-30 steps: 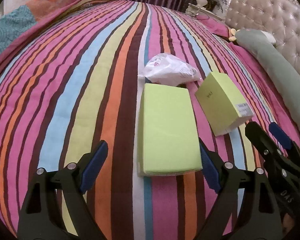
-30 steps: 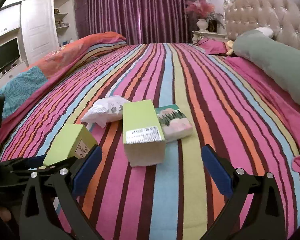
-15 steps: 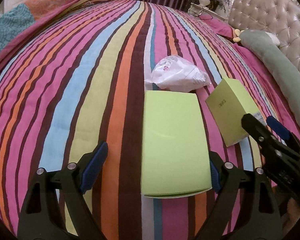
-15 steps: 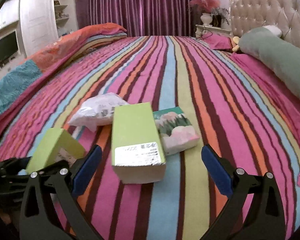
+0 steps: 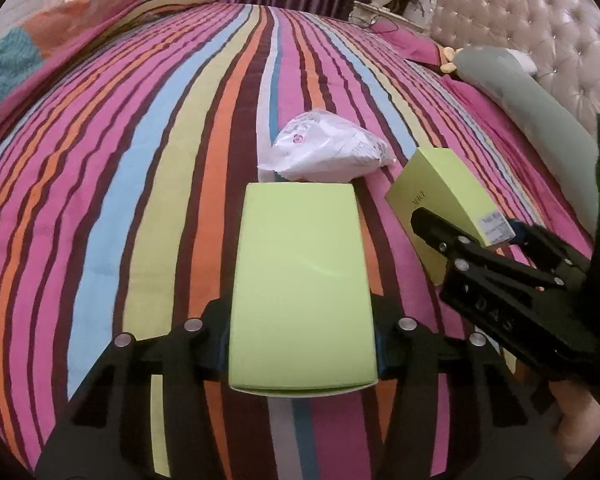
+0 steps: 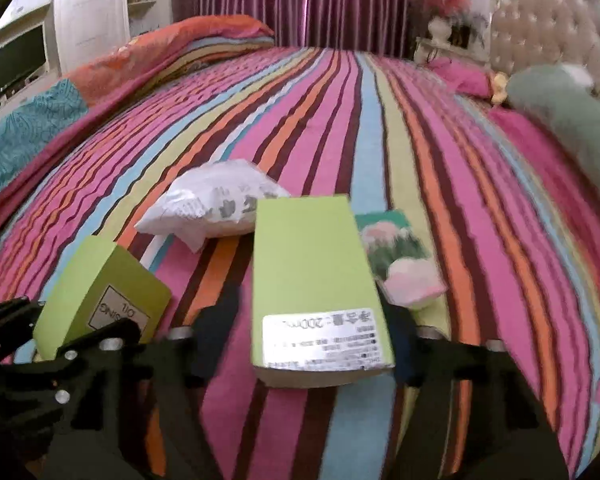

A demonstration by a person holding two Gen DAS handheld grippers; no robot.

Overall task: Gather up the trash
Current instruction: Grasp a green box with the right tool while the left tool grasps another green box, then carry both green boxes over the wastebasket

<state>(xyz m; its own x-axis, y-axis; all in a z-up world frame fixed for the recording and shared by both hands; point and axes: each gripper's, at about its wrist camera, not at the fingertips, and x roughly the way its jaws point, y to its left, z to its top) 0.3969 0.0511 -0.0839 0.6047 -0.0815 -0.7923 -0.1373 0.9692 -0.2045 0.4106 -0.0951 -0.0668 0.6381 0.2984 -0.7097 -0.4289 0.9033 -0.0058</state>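
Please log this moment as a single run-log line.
left gripper: shut on plain lime-green cardboard box | right gripper: shut on labelled lime-green cardboard box

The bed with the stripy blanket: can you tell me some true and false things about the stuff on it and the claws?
1. The left claw is shut on a plain green box. True.
2. The right claw is wide open with nothing in it. False: it is shut on the labelled green box.
3. A crumpled white bag lies on the striped blanket behind the boxes. True.
4. The flower-picture packet sits on top of the white bag. False: it lies on the blanket, beside the labelled green box.
5. The curtains are yellow. False: they are purple.
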